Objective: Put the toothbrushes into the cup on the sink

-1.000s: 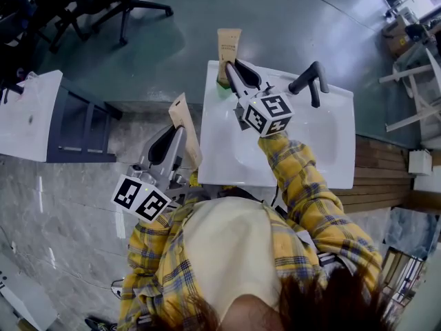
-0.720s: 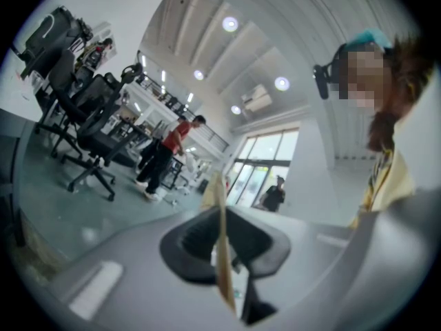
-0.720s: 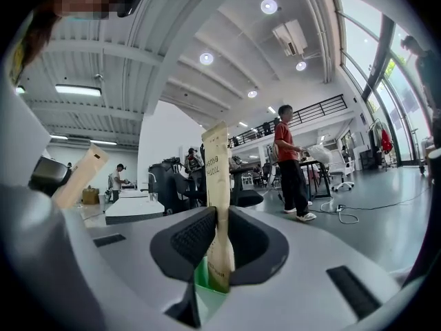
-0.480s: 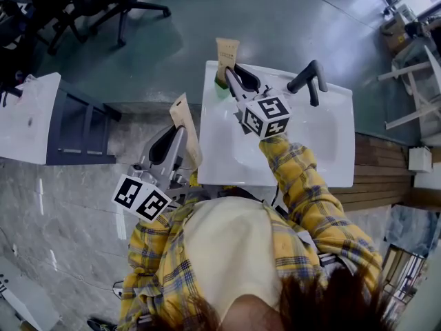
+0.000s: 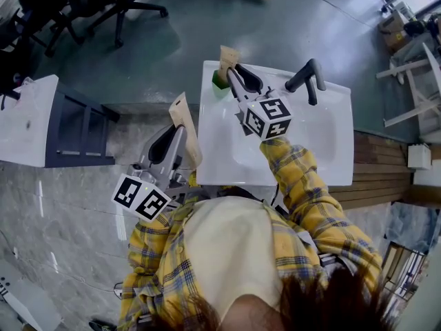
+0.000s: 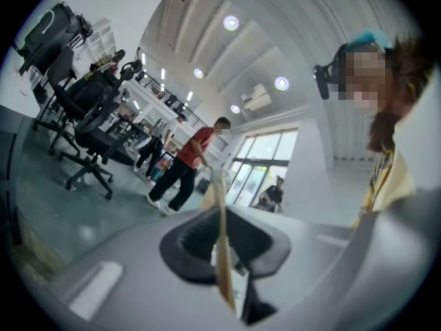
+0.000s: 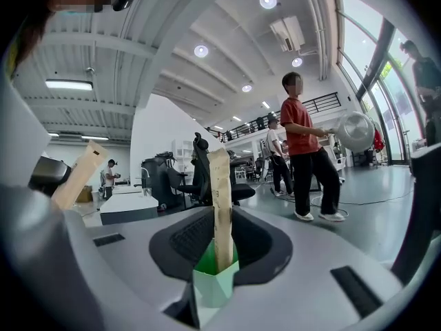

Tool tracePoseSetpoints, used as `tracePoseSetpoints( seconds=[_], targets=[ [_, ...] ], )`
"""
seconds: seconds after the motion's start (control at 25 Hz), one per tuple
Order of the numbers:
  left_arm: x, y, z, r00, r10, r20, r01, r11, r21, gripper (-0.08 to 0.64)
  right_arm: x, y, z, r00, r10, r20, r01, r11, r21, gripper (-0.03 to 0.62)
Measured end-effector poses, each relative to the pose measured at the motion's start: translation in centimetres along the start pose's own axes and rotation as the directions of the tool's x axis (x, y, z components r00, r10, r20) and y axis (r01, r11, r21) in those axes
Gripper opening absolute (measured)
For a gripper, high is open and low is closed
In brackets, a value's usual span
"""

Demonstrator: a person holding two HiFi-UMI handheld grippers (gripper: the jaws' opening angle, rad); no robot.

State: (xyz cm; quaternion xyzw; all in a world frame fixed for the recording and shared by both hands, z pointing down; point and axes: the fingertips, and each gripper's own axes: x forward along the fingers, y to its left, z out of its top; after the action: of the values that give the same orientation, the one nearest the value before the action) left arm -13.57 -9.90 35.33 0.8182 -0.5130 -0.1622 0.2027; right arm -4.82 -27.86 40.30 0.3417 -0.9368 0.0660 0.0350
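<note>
So that it seats in the sink's (image 5: 303, 143) eleven-o'clock green cup (image 5: 219, 83), the right claw (image 5: 234, 78) clamps one toothbrush box (image 5: 228, 56) upright, the left claw (image 5: 176, 133) a second box (image 5: 184, 118).

Black office chairs (image 6: 93, 119), a red-shirted person (image 7: 303, 126), grey floor (image 5: 289, 26)

Both sides are clamping.
Left tool (image 5: 180, 131), level, is pinching a tan cardboard pack (image 5: 182, 109); outstretched right tool (image 5: 235, 75) is pinching a second tan pack (image 5: 228, 55).
</note>
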Motion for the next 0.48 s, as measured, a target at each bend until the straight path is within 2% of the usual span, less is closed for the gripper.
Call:
tracePoseSetpoints(
  seconds=[0.32,0.48],
  targets=[
    [0.8,-0.1,0.0,1.000,-0.026,-0.004,0.026,1.000,-0.009,0.031,-2.1,-0.9,1.6,0.999,-0.030,0.040,0.029,0.999,0.029,0.067],
    [1.5,-0.4,0.0,0.999,-0.050,-0.006,0.050,0.999,-0.020,0.031,-3.7,-1.2,3.2,0.995,-0.050,0.088,0.047,0.998,0.032,0.074]
  ],
)
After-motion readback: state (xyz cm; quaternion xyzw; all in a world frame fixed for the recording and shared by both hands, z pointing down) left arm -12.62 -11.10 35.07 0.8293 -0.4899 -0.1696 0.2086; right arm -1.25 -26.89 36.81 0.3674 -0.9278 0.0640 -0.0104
